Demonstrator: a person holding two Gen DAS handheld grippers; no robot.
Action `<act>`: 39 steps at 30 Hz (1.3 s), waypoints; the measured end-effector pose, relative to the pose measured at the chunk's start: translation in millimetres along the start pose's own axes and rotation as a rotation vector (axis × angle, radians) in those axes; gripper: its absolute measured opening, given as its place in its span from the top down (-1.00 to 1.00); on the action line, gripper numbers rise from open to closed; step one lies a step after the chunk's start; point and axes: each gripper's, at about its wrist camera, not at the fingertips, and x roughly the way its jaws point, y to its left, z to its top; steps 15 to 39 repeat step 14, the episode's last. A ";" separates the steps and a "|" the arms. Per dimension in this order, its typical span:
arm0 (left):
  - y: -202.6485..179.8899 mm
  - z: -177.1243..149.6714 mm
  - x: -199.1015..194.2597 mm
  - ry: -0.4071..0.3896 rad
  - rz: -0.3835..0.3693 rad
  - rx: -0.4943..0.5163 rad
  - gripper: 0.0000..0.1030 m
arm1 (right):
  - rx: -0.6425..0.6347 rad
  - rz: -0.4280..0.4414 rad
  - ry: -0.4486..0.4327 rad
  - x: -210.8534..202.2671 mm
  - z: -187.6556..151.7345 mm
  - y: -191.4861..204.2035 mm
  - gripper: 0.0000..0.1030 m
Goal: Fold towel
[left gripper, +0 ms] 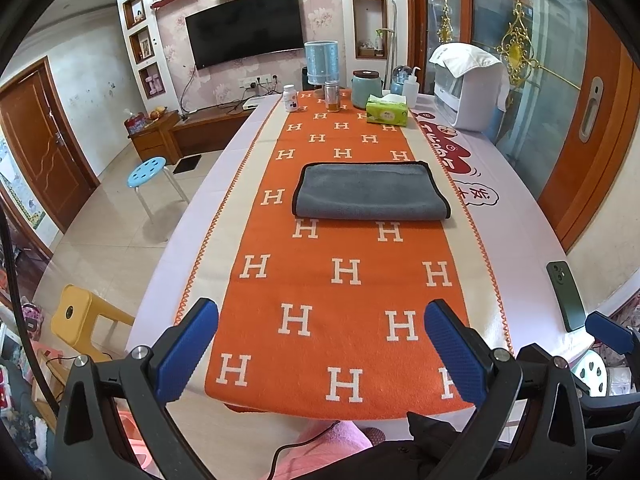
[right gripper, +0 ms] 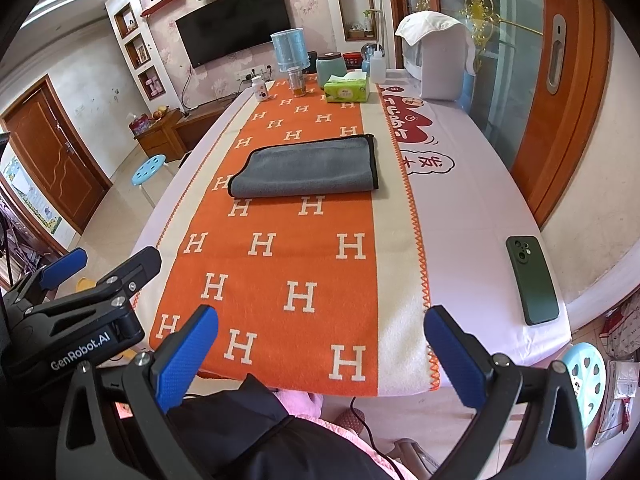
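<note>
A grey towel with a black edge lies folded on the orange H-patterned runner in the middle of the table; it also shows in the right wrist view. My left gripper is open and empty, held back over the table's near edge, far from the towel. My right gripper is open and empty too, near the front edge. The left gripper shows in the right wrist view at the left.
A dark green phone lies at the table's right front. At the far end stand a green tissue box, jars, a bottle and a white appliance. Stools stand on the floor at the left.
</note>
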 end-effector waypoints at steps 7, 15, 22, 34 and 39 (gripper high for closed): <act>0.0 0.5 -0.1 0.000 0.000 0.000 -0.99 | 0.003 0.001 0.002 0.7 0.2 -0.7 -1.00; -0.7 1.3 -0.3 0.002 0.000 0.000 -0.99 | 0.005 0.001 0.003 0.9 -0.1 -1.3 -1.00; -0.7 1.3 -0.3 0.002 0.000 0.000 -0.99 | 0.005 0.001 0.003 0.9 -0.1 -1.3 -1.00; -0.7 1.3 -0.3 0.002 0.000 0.000 -0.99 | 0.005 0.001 0.003 0.9 -0.1 -1.3 -1.00; -0.7 1.3 -0.3 0.002 0.000 0.000 -0.99 | 0.005 0.001 0.003 0.9 -0.1 -1.3 -1.00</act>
